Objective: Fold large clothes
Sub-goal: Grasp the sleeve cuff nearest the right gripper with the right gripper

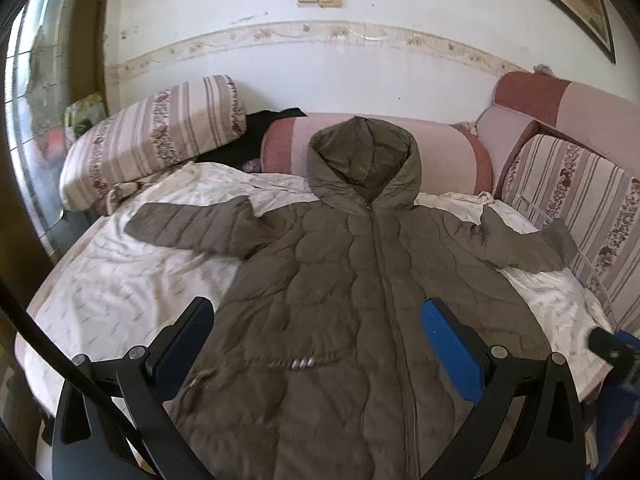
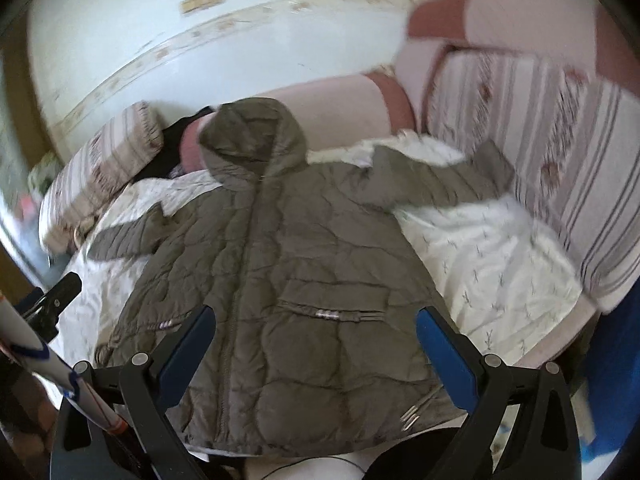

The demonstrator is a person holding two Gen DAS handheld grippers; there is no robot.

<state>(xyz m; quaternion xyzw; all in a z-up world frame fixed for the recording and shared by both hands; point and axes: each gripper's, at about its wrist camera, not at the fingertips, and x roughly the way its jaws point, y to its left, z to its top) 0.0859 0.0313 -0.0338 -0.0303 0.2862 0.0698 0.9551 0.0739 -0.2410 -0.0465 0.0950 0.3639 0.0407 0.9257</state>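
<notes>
Jacket (image 1: 352, 280) lies flat on the sheet (image 1: 120, 280) (zipped, hood up). Left gripper (image 1: 318, 332) and right gripper (image 2: 316, 340) hover above its hem, fingers spread, grasping nothing.

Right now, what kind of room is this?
Probably a living room or bedroom at home: a puffy hooded coat lies spread on a white sheet, with striped cushions and pink bolsters against the wall.

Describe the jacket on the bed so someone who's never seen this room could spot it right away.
Start at the bed's white sheet, hemmed in by striped floral cushions. Spread flat across its middle lies the jacket, zipped up, both sleeves out to the sides, its hood propped against a pink bolster. It is the only olive-brown quilted thing there; everything around it is pale or pink.
</notes>
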